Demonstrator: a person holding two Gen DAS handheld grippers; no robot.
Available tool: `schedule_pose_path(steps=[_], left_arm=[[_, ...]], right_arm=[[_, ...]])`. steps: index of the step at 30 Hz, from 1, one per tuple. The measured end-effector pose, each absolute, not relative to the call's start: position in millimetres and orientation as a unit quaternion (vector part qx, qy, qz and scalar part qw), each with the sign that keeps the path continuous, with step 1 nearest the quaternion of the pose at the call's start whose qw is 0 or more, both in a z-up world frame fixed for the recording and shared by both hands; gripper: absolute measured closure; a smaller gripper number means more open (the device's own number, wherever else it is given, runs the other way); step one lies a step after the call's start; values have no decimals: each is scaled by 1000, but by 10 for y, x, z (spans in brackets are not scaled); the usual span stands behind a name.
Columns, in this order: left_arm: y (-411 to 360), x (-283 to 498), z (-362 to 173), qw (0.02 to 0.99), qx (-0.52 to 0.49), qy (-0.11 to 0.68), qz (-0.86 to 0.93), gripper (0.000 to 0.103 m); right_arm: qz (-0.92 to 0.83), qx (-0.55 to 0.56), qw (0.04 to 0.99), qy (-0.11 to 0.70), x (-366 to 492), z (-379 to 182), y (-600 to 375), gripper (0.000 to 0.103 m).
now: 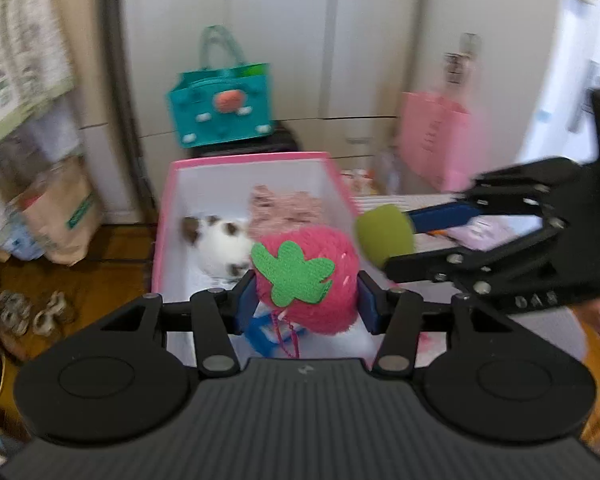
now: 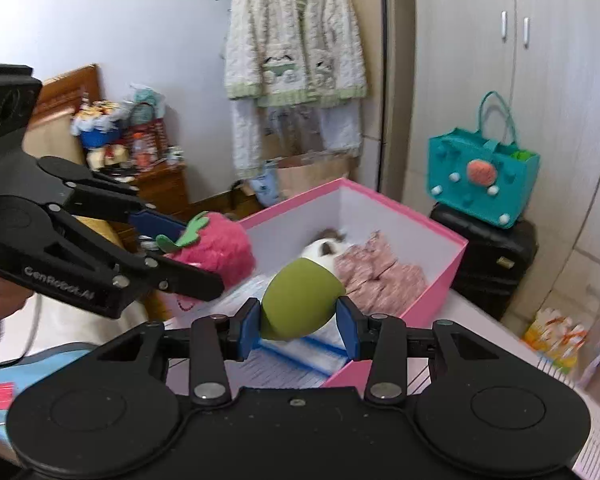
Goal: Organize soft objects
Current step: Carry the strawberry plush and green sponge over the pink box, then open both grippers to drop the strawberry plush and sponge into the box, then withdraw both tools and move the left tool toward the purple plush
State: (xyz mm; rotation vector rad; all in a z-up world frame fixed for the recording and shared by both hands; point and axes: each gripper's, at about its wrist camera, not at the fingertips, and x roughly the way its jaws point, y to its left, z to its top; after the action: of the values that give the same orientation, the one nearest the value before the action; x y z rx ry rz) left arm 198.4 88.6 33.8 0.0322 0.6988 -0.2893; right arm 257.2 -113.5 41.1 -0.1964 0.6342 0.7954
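Left hand-held gripper (image 1: 306, 300) is pinching the strawberry plush (image 1: 312, 276) over the near end of the pink box (image 1: 162, 240). Right hand-held gripper (image 2: 298, 326) is pinching the green egg-shaped toy (image 2: 300, 304) at the box's near right rim. White plush (image 1: 224, 248) and pink fabric (image 1: 284, 208) already sit inside, toward the far end. Risks: both grippers crowd the same opening, so a clash looks likely; the egg, rounded and smooth-looking, could squirt out of the pads and land outside on the tabletop.

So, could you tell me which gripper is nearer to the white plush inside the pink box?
Left. The left gripper holds the strawberry just over the white plush; the right gripper sits farther off toward the box's right side.
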Motion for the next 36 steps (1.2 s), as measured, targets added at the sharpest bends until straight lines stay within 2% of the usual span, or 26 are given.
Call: schedule_pose_path(steps=[17, 20, 22, 28, 36], left_arm=[[931, 2780, -238, 907, 25, 409, -101, 52], [956, 2807, -257, 908, 28, 406, -93, 48], [971, 2789, -231, 910, 32, 403, -92, 41], [1071, 2677, -87, 912, 18, 399, -97, 34], [1197, 2297, 181, 911, -5, 391, -131, 26]], right_arm=[[366, -148, 841, 369, 3280, -170, -703, 55], [377, -149, 840, 361, 3278, -168, -686, 44], [381, -145, 842, 354, 3266, -138, -702, 39], [396, -94, 850, 336, 3134, 88, -896, 32], [389, -47, 862, 321, 2823, 467, -1294, 29]])
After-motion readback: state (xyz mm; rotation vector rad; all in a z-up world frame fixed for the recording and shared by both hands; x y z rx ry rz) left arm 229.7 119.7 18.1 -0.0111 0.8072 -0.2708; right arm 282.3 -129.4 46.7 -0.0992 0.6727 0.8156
